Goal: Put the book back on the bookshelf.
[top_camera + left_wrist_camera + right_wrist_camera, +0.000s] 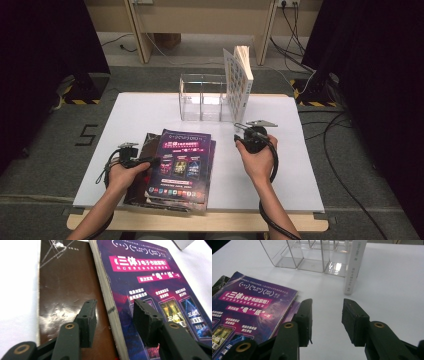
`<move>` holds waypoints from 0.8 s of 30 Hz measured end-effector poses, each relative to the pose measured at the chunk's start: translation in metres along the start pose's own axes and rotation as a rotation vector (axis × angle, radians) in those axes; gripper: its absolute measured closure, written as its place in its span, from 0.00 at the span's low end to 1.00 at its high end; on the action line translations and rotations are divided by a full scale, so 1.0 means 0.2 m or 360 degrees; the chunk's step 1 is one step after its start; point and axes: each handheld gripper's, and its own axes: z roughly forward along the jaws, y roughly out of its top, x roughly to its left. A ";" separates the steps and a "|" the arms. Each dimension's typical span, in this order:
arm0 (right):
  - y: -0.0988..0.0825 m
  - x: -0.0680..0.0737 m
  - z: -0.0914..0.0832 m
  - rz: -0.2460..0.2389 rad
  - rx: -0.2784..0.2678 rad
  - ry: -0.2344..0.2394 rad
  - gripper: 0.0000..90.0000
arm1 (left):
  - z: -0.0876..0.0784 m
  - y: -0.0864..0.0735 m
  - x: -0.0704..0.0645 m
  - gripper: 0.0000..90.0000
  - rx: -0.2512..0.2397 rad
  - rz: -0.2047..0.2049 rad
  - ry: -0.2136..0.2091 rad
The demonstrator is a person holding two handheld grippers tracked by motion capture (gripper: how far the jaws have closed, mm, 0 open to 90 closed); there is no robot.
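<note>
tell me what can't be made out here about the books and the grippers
- How many books lie under the purple book: high view, it covers the stack.
- Brown book's title: left gripper view, glare and the picture's top edge.
- Whether the left gripper touches the purple book's edge: its jaws straddle it, contact unclear.
- White book's cover: right gripper view, only the spine, top cut off.
- Right gripper: jaws open, nothing between.

The top book (183, 165) is showing a purple cover with a pink banner, white lettering and small dark panels. The book under it (65, 290) is showing a glossy brown-black cover with thin white lines. The tabletop (150, 110) is showing plain white. The rack (202, 97) is looking clear. The upright book (239, 82) is showing a white cover with a grid pattern. Both claws (113, 322) (327, 322) are looking matt black.
</note>
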 end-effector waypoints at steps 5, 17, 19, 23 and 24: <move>-0.02 0.01 0.02 -0.0013 0.0023 0.0007 0.67 | 0.01 0.00 -0.03 0.63 0.0020 -0.0057 -0.0016; -0.04 0.06 0.07 -0.0031 0.0069 0.0042 0.67 | -0.01 0.00 -0.07 0.75 -0.0040 -0.0195 -0.0215; -0.04 0.06 0.08 -0.0044 0.0082 0.0049 0.67 | 0.01 -0.01 -0.08 0.74 -0.0018 -0.0228 -0.0247; -0.06 0.08 0.11 -0.0048 0.0113 0.0076 0.67 | 0.05 -0.04 -0.08 0.71 0.0000 -0.0190 -0.0207; -0.06 0.08 0.12 -0.0048 0.0125 0.0084 0.67 | 0.06 -0.04 -0.09 0.73 -0.0008 -0.0179 -0.0203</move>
